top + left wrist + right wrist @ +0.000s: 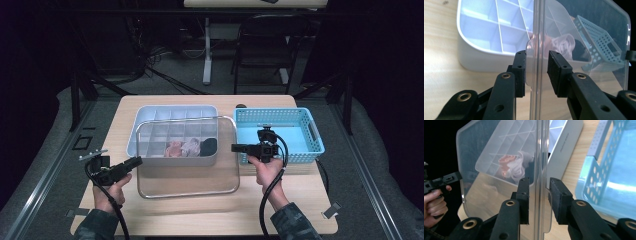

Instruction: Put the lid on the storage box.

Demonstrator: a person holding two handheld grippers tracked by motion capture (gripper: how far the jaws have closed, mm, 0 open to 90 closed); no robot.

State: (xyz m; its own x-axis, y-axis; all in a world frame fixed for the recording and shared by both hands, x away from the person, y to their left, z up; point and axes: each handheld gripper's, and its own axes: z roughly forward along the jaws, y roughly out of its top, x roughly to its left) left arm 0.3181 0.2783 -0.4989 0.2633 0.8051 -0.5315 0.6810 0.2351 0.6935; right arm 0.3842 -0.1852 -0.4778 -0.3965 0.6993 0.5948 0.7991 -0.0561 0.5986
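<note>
Clear lid (187, 170) edges between both claws

Surface: light wooden table (295, 200).
Beyond the jaws: white divided box (145, 135) resting on it.
Right of the right jaws: blue basket (305, 145).

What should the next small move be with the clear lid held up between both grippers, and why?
Probably carry the clear lid sideways, level, away from the white divided box. The left gripper and right gripper grip its opposite edges; it hangs partly over the box, which holds rolled items, so tilting could catch the rim.
</note>
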